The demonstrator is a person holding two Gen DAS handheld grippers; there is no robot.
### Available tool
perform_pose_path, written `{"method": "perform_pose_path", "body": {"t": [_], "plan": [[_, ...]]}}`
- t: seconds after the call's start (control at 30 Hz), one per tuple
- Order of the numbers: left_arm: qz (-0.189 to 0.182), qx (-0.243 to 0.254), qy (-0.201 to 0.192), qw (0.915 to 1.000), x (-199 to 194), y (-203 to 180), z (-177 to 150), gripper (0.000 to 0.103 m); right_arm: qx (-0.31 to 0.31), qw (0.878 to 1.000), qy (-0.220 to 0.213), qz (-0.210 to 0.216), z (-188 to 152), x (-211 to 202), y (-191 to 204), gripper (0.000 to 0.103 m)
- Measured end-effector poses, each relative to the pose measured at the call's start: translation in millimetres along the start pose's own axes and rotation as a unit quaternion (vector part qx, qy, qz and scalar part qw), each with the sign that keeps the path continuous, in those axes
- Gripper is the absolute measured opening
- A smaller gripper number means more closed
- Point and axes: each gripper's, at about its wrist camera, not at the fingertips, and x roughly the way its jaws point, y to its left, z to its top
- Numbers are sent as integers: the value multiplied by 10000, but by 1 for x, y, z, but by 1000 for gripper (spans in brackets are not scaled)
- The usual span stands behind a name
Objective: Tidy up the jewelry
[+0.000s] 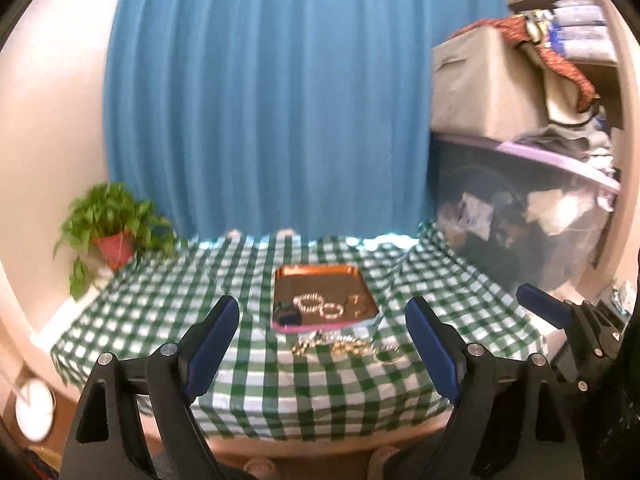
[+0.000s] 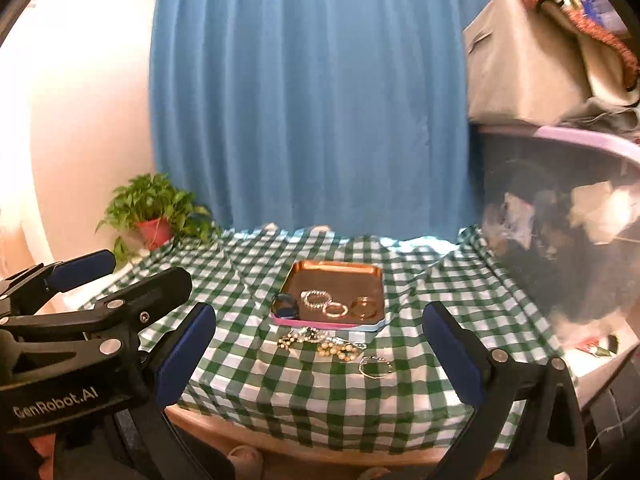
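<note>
Both claws are hanging back off the table's near edge, the left gripper and right gripper spread wide, grasping nothing. Bangles are sitting in the tray mid-table; the chains are lying at its near edge, probably awaiting sorting.

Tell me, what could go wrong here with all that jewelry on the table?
1. The loose necklaces lie in a tangled heap in front of the tray; lifting one could drag the others along.
2. The thin bracelet lies near the table's front edge, so a nudge might knock it off.
3. The checked cloth is wrinkled; a hand-held gripper could snag it and shift the tray.
</note>
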Motion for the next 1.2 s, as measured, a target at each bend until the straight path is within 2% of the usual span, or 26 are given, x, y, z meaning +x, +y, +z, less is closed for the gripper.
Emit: {"method": "perform_pose_path", "body": {"t": [0.13,0.27,0.3,0.5,0.6,0.67,0.83,0.93,1.2], "plan": [[3,-17,10,10000,-12,-5,7,86,51,10000,-10,-63,6,-18,-1,100],[0,-58,94,9999,-8,-6,7,87,-26,10000,-29,-47,6,-25,1,90],[33,-32,124,9999,-5,-8,6,87,-5,10000,0,25,5,-22,0,86],[147,3,280,9995,20,-11,-7,87,77,9995,214,209,-7,5,-7,79],[332,-108,338,9988,37,-9,-13,94,62,9995,256,159,-13,23,-8,79],[421,-148,440,9980,54,-4,-16,103,83,9994,312,135,-17,35,-9,79],[318,-164,854,9957,103,8,-29,103,184,9981,574,150,-31,81,-15,79],[395,-103,1012,9940,134,13,-39,103,163,9970,733,206,-43,112,-18,79],[629,-425,1610,9840,231,42,-79,103,76,9928,1086,496,-80,191,-30,80]]}}
